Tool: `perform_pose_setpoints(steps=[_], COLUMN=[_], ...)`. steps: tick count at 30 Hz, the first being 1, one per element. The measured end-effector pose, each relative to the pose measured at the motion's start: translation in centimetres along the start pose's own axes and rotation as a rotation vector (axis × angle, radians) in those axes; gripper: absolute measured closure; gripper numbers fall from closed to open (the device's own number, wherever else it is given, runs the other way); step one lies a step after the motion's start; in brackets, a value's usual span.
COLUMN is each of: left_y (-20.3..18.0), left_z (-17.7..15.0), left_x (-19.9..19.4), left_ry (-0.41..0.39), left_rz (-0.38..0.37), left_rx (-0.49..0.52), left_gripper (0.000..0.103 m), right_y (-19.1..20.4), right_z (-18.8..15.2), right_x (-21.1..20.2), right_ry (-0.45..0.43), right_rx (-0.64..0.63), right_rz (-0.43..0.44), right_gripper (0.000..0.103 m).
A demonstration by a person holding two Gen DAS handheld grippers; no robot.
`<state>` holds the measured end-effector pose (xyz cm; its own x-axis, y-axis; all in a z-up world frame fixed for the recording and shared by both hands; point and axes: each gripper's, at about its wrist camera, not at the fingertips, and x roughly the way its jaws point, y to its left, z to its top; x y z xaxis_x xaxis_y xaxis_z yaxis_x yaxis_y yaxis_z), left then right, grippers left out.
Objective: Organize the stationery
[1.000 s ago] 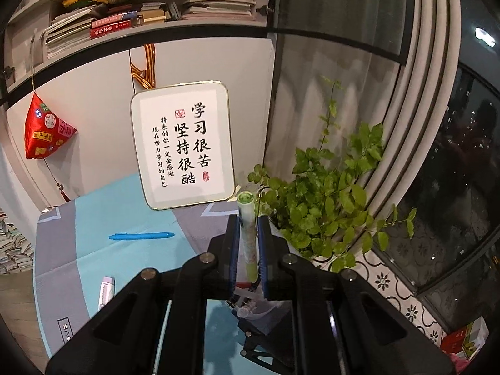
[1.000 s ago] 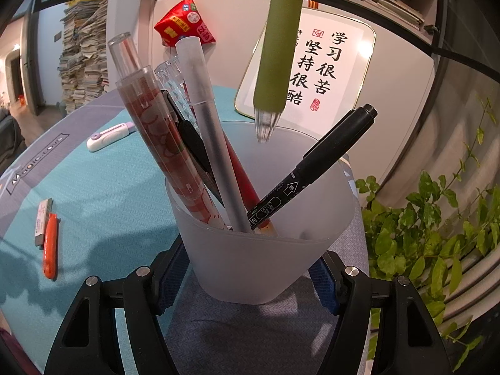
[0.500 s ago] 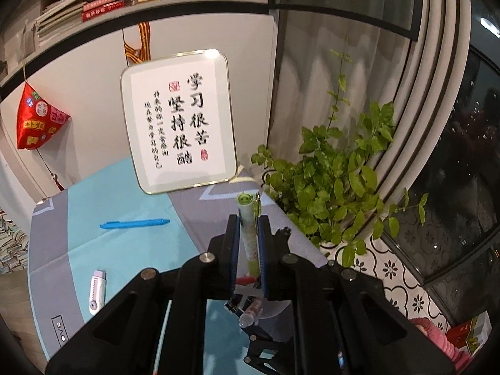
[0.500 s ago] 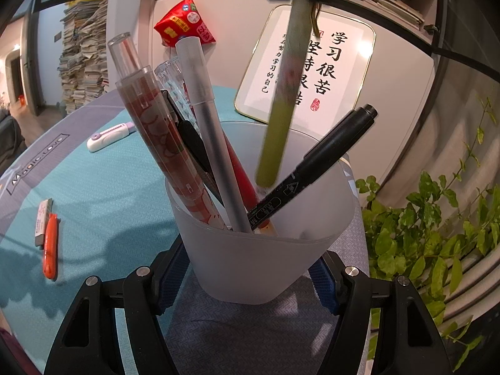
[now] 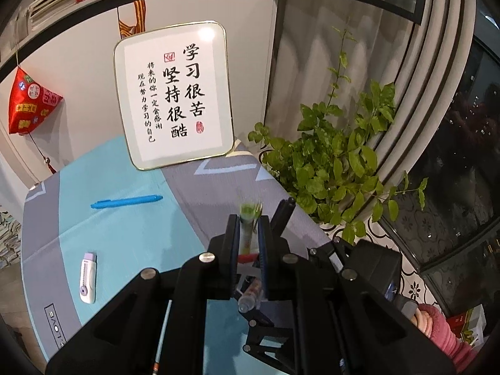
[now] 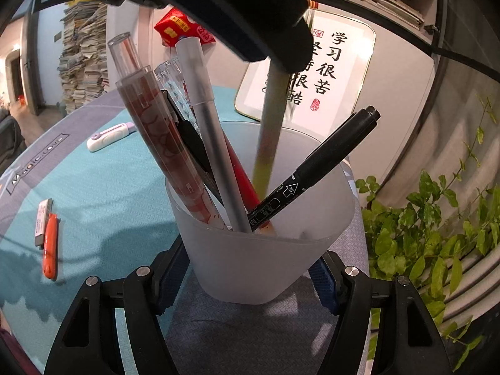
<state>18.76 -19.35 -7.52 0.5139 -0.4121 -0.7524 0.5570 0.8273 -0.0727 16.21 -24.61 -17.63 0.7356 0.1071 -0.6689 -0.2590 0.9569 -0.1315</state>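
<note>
My right gripper [image 6: 248, 276] is shut on a frosted white pen cup [image 6: 265, 259] that holds several pens, among them a black marker [image 6: 315, 165], a grey pen [image 6: 212, 137] and a clear red pen [image 6: 162, 147]. My left gripper [image 5: 250, 231] hangs right above the cup and holds a green pen [image 5: 248, 218] upright between its fingers; the pen looks blurred. In the right wrist view the green pen [image 6: 270, 131] reaches down into the cup. A blue pen [image 5: 126, 202] and a white-purple correction tape [image 5: 88, 277] lie on the teal mat.
An orange utility knife [image 6: 51, 245] and a small eraser [image 6: 42, 222] lie at the mat's left. A framed calligraphy sign [image 5: 175, 97] leans on the wall behind. A leafy green plant [image 5: 337, 162] stands off the table's right edge.
My left gripper has come down over the cup, and the green pen's tip has gone from above the rim to deep inside. The right gripper and cup have stayed still.
</note>
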Motion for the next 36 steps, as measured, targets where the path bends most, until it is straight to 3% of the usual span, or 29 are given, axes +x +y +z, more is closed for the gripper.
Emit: perform_pose_setpoints(steps=[12, 23, 30, 33, 36], left_y=[1.5, 9.8, 14.4, 15.5, 16.2], left_z=[-0.7, -3.0, -4.8, -5.4, -5.6], left_x=[-2.4, -4.1, -3.0, -2.4, -1.7], left_ry=[-0.045, -0.072, -0.022, 0.002, 0.026], left_rz=[0.015, 0.139, 0.181, 0.183, 0.189], left_rx=[-0.021, -0.241, -0.381, -0.411, -0.433], left_gripper=[0.094, 0.092, 0.092, 0.092, 0.092], right_y=[-0.1, -0.2, 0.3, 0.6, 0.2], right_z=[0.0, 0.2, 0.5, 1.2, 2.3], right_x=[0.0, 0.1, 0.3, 0.2, 1.2], right_ry=[0.0, -0.001, -0.002, -0.043, -0.037], right_rx=[-0.001, -0.011, -0.012, -0.019, -0.016], right_rz=[-0.001, -0.013, -0.052, -0.115, -0.105], right_gripper=[0.032, 0.032, 0.033, 0.033, 0.033])
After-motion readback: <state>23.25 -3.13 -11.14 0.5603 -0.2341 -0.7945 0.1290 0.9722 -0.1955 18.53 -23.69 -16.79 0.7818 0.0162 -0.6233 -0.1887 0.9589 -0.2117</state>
